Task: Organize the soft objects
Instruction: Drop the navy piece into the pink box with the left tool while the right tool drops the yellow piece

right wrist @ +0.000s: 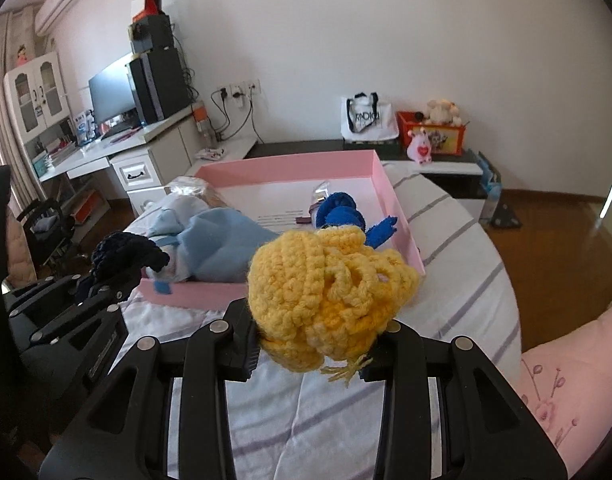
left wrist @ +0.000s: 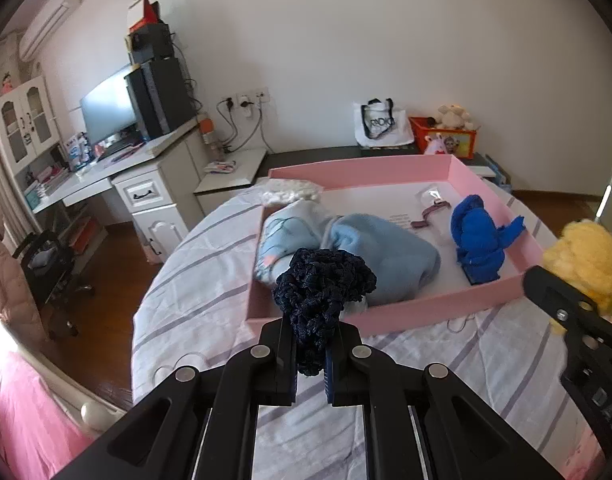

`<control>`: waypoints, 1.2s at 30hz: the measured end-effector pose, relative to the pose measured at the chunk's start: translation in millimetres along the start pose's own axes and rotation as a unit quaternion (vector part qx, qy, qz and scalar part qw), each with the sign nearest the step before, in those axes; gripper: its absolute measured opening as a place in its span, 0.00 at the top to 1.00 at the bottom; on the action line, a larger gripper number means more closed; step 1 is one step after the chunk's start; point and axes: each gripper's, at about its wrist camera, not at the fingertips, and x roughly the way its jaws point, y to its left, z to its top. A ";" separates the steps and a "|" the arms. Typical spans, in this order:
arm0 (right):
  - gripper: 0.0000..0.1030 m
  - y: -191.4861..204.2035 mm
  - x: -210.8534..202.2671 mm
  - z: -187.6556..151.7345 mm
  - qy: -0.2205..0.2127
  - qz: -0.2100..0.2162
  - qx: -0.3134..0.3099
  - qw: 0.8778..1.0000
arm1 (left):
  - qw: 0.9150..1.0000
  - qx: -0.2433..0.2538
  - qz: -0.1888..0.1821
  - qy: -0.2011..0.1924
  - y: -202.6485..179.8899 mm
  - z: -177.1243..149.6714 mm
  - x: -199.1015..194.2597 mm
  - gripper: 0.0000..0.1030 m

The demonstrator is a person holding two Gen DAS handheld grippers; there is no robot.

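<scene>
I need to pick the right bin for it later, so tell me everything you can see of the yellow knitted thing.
The yellow crochet piece looks like chunky wool yarn, bunched into a rounded lump with open loops and a loose tassel hanging below. The right claw is shut on it, holding it above the striped bedding, just before the pink tray's near wall.

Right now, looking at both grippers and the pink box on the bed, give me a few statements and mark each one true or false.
1. The left gripper holds a dark navy knitted piece. True.
2. The right gripper is empty. False: it is shut on a yellow knitted piece.
3. A bright blue cloth lies inside the pink box. True.
4. The pink box sits on the floor. False: it rests on the striped bed sheet.
5. A light blue garment lies in the box. True.
</scene>
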 end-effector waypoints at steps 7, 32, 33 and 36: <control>0.68 -8.8 27.3 22.2 0.010 -0.003 0.011 1.000 | 1.000 0.013 -0.007 0.004 -18.9 46.4 43.2 0.94; 0.64 -7.7 116.0 75.8 0.045 -0.002 0.007 0.999 | 0.998 0.020 -0.045 0.025 -9.5 115.3 172.4 0.90; 0.63 -6.7 118.0 75.3 0.047 0.000 0.007 0.999 | 0.998 0.020 -0.047 0.025 -9.3 115.1 177.3 0.89; 0.57 -7.9 120.7 73.5 0.053 0.001 0.006 0.999 | 0.998 0.017 -0.047 0.030 -7.3 113.3 188.6 0.85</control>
